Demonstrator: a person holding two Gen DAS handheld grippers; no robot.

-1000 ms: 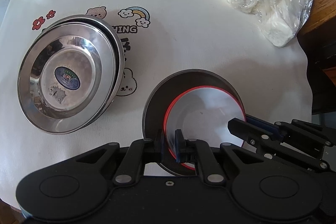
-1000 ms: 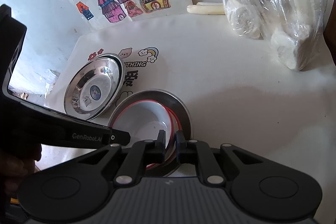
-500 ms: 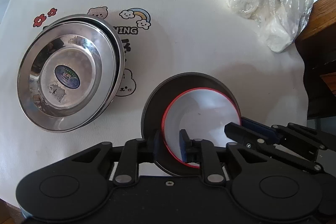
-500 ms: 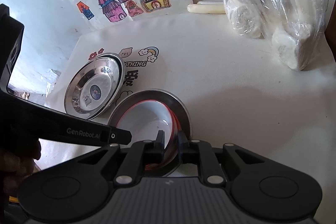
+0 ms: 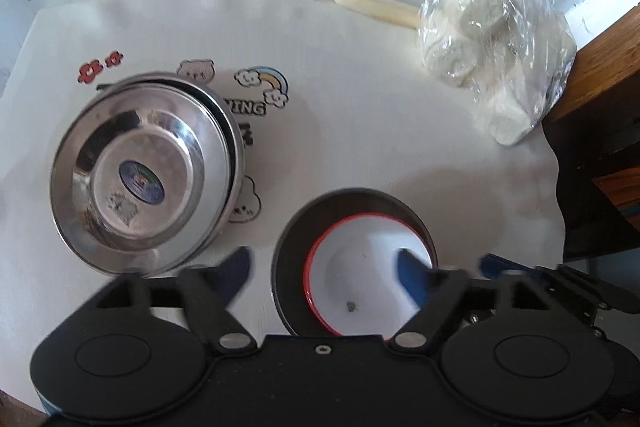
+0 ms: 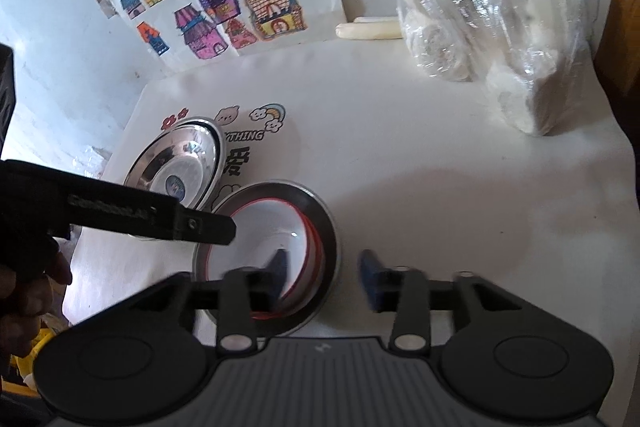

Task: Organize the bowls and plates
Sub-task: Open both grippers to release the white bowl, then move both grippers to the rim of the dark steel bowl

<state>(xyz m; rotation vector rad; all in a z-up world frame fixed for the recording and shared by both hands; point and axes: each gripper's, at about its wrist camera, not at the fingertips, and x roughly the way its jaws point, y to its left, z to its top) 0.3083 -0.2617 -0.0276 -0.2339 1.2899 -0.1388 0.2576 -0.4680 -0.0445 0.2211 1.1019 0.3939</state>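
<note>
A white bowl with a red rim (image 5: 360, 267) sits nested inside a dark steel bowl (image 5: 294, 247) on the white cloth; both show in the right wrist view, the white bowl (image 6: 260, 231) and the steel bowl (image 6: 320, 227). A stack of shiny steel plates (image 5: 140, 171) lies to their left, also in the right wrist view (image 6: 180, 163). My left gripper (image 5: 324, 267) is open and straddles the bowls' left rim. My right gripper (image 6: 324, 271) is open and straddles their right rim. Neither holds anything.
A plastic bag of white lumps (image 5: 492, 55) and a pale stick (image 5: 372, 5) lie at the back right. Coloured house drawings (image 6: 224, 7) lean on the wall. A wooden furniture edge (image 5: 600, 75) stands at the right. The white cloth (image 6: 400, 155) covers the table.
Both grippers were shut on the white bowl's rim and have opened wide, letting it go. The bowl now rests in the steel bowl. The left gripper has pulled back and up.
</note>
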